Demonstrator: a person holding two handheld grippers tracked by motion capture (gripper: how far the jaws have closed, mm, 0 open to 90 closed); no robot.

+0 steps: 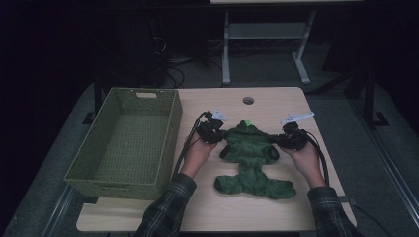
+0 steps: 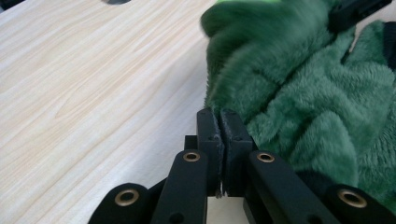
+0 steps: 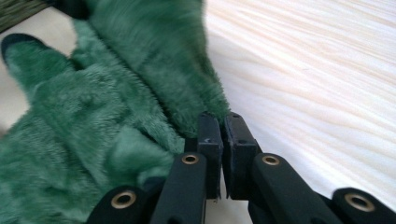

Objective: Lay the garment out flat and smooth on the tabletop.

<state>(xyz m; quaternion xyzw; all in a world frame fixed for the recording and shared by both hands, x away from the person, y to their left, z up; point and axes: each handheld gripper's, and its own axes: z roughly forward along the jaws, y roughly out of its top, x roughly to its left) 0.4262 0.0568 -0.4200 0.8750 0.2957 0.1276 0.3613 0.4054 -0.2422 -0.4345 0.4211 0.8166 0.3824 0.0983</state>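
Observation:
A fuzzy dark green garment with sleeves and legs lies spread on the wooden table, a light green tag at its far end. My left gripper is at the garment's left shoulder. In the left gripper view its jaws are pressed together on the edge of the green fleece. My right gripper is at the right shoulder. Its jaws are likewise shut, with the fleece running into their tips. The cloth between the two grippers looks pulled taut.
An empty green woven basket stands on the table's left side, close to my left hand. A round cable hole sits near the far edge. Bare tabletop lies in front of the garment. Beyond the table are a dark floor and a white desk frame.

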